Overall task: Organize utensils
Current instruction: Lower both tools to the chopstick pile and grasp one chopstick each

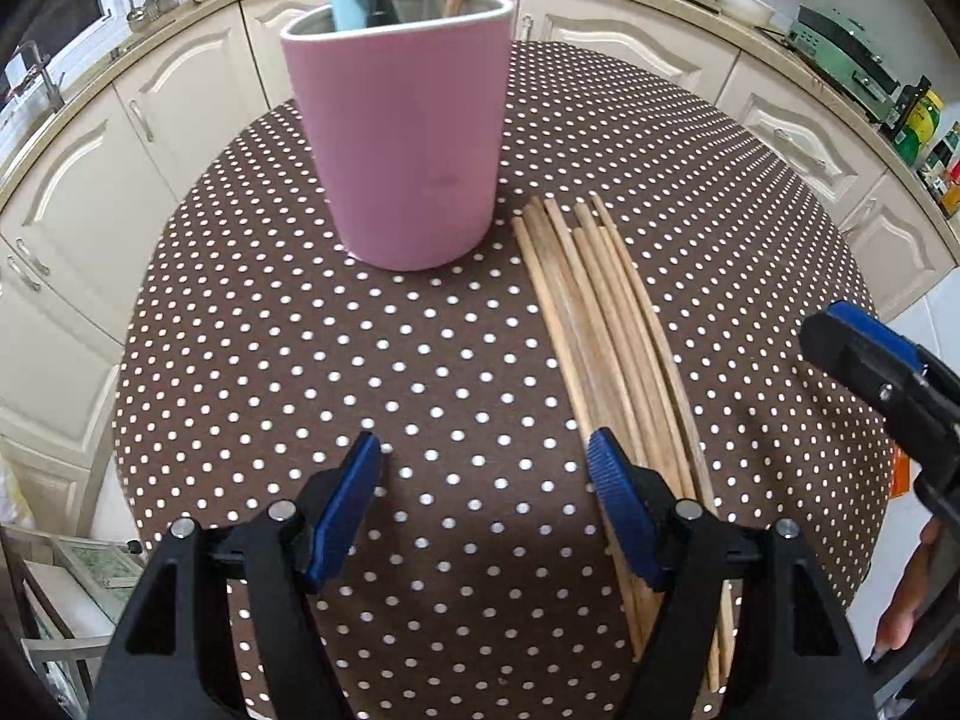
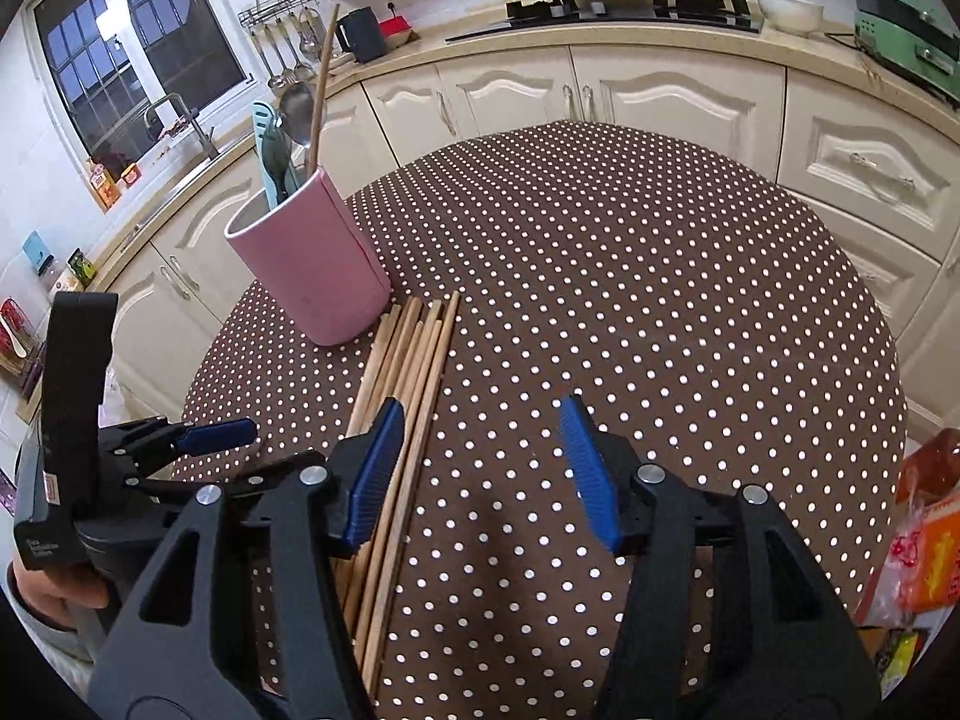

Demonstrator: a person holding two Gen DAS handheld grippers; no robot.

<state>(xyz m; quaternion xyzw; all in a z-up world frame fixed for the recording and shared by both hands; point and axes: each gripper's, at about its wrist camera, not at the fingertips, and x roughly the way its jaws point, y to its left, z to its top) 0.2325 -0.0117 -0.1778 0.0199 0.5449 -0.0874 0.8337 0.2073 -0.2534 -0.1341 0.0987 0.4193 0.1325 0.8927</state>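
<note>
A pink utensil holder (image 1: 401, 138) (image 2: 312, 264) stands on the brown polka-dot table (image 1: 300, 360) (image 2: 660, 300), with a light blue spatula, a metal spoon and a wooden stick in it. Several wooden chopsticks (image 1: 600, 312) (image 2: 414, 360) lie side by side just right of the holder. My left gripper (image 1: 486, 468) hangs open over the table, its right finger above the chopsticks' near ends. My right gripper (image 2: 480, 450) is open too, with nothing between its pads; its left finger overlaps the chopsticks. Each gripper shows at the edge of the other's view.
Cream kitchen cabinets (image 2: 660, 90) curve around behind the table, with a stove (image 2: 630, 9) and a green appliance (image 2: 900, 30) on the counter. A sink and window are at the far left. Orange packages (image 2: 930, 540) sit at the table's right edge.
</note>
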